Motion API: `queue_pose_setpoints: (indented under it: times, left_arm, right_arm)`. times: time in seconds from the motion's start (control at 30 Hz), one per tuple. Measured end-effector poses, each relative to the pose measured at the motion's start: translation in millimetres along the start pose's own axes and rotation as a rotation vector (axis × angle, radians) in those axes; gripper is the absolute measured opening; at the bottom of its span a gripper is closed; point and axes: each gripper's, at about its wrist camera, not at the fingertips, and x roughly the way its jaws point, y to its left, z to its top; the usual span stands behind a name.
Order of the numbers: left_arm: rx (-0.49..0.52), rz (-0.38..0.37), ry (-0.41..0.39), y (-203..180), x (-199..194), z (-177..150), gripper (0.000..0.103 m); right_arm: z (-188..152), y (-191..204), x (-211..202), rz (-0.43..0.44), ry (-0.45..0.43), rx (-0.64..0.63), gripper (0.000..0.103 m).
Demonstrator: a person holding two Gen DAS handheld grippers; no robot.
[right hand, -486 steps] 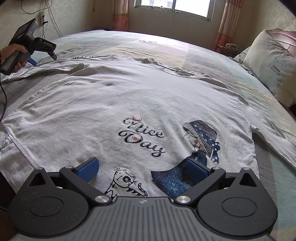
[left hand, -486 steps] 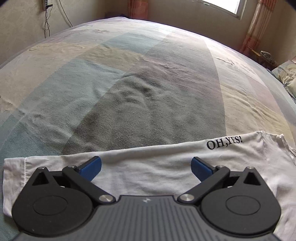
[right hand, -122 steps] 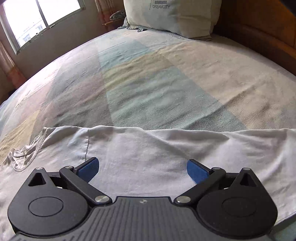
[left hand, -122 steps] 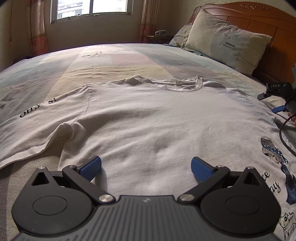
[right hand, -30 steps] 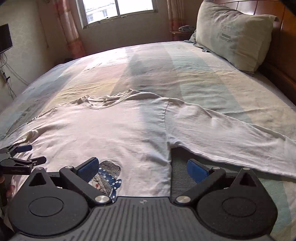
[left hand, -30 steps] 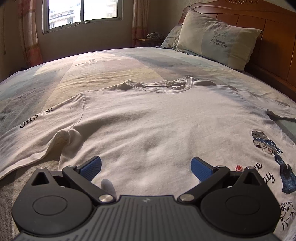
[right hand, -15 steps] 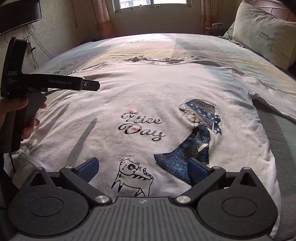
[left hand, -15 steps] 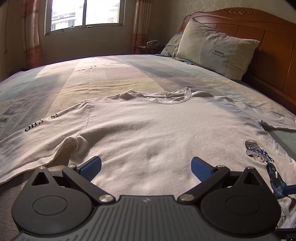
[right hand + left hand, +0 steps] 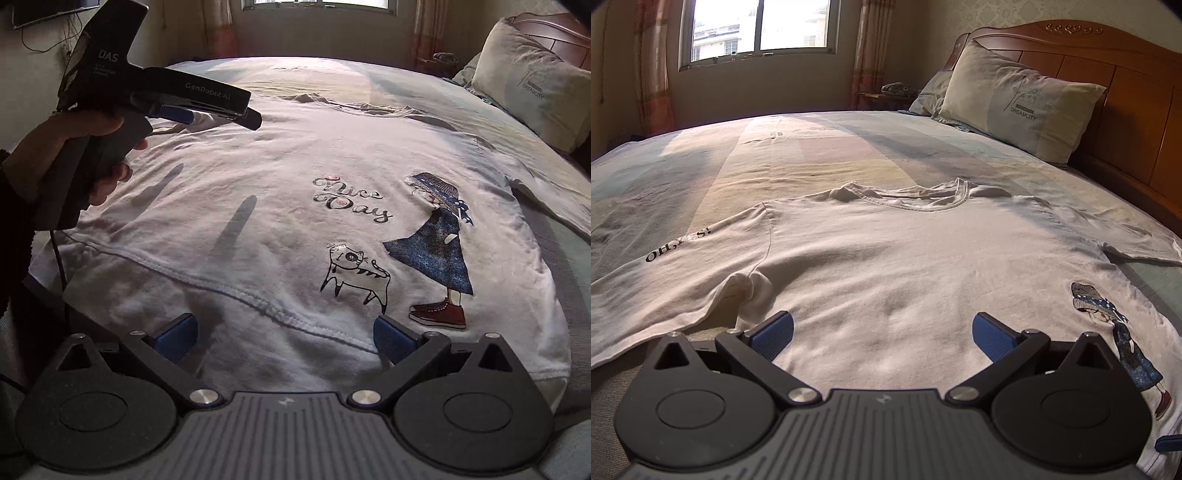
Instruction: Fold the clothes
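My left jaws are spread wide with nothing between them; the left gripper (image 9: 882, 332) hovers low over the white T-shirt (image 9: 905, 258), which lies face up and flat on the bed (image 9: 849, 147). In the left wrist view the shirt fills the middle ground: its neckline (image 9: 923, 199) sits toward twelve o'clock, the sleeve printed "OH, YES!" (image 9: 677, 245) runs off toward nine o'clock, and the printed girl (image 9: 1115, 332) shows at three to four o'clock. A pillow (image 9: 1015, 110) leans against the wooden headboard (image 9: 1126, 92) at about two o'clock, and a window (image 9: 757, 29) stands at eleven.

In the right wrist view my right jaws are likewise released and empty. The right gripper (image 9: 282, 338) sits just above the shirt's bottom hem (image 9: 258, 299), which crosses the frame right in front of the blue pads (image 9: 173, 338). The "Nice Day" lettering (image 9: 351, 199) lies at about one o'clock, with the cat drawing (image 9: 354, 273) nearer me. At ten o'clock my left hand (image 9: 74, 147) grips the other tool above the shirt's side, casting shadows on the cloth.
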Motion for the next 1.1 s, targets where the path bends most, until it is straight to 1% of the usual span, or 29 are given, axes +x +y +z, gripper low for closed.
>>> queue_pose_setpoints:
  times: [0.07, 0.13, 0.2, 0.23, 0.3, 0.33, 0.37, 0.47, 0.6, 0.67, 0.77, 0.8, 0.83, 0.9, 1.0, 1.1]
  left_arm:
    - [-0.005, -0.003, -0.003, 1.6, -1.9, 0.1, 0.102]
    - [-0.010, -0.006, -0.006, 3.3, -3.9, 0.1, 0.102]
    - [-0.015, -0.009, -0.009, 4.9, -5.8, 0.2, 0.102]
    - [-0.018, -0.011, -0.010, 5.7, -6.7, 0.2, 0.102]
    - [-0.018, -0.011, -0.009, 7.0, -7.6, 0.4, 0.102]
    - [-0.018, -0.009, -0.008, 7.4, -8.1, 0.6, 0.102]
    - [-0.019, -0.008, -0.011, 8.5, -9.1, 1.2, 0.102]
    - [-0.028, -0.012, -0.017, 12.0, -10.8, 3.3, 0.102]
    - [-0.043, -0.020, -0.001, 15.7, -9.9, 5.1, 0.102]
    - [-0.023, -0.041, 0.024, 16.1, -10.2, 5.0, 0.102]
    - [0.057, -0.109, 0.099, 16.3, -11.6, 2.2, 0.102]
    - [0.076, -0.112, 0.101, 16.6, -13.9, 0.6, 0.102]
    - [0.095, -0.100, 0.100, 17.3, -16.7, -1.4, 0.102]
    - [0.117, -0.074, 0.104, 19.5, -19.9, -4.2, 0.102]
    - [0.107, -0.036, 0.114, 27.7, -19.0, -6.0, 0.102]
    - [0.078, -0.021, 0.115, 33.6, -17.1, -4.5, 0.102]
  right_arm:
    - [0.7, 5.4, -6.4, 0.013, 0.007, -0.039, 0.103]
    - [10.3, 2.8, -12.8, 0.016, -0.056, -0.021, 0.103]
    - [28.1, -4.3, -11.0, -0.046, -0.128, 0.010, 0.103]
    - [35.7, -9.0, -5.7, -0.066, -0.127, 0.021, 0.103]
    - [43.6, -18.2, 13.3, -0.108, -0.073, 0.029, 0.103]
    - [40.5, -20.5, 18.4, -0.105, -0.040, 0.033, 0.103]
    - [37.2, -22.8, 23.3, -0.101, -0.007, 0.037, 0.103]
    - [16.9, -14.6, 10.6, -0.082, 0.010, 0.008, 0.103]
    - [-10.4, -3.5, -6.7, -0.057, 0.030, -0.031, 0.103]
    - [-3.0, -1.7, -9.8, -0.043, 0.031, -0.038, 0.103]
    - [19.2, -5.1, -11.0, -0.005, -0.068, 0.006, 0.103]
    - [26.6, -4.3, -6.2, 0.004, -0.075, 0.004, 0.103]
    - [34.1, -3.4, -1.3, 0.012, -0.081, 0.002, 0.103]
    - [43.5, 9.7, 12.7, 0.030, -0.089, -0.051, 0.103]
    - [57.6, 29.6, 33.8, 0.057, -0.101, -0.131, 0.103]
    - [52.7, 43.3, 46.8, 0.107, -0.046, -0.100, 0.103]
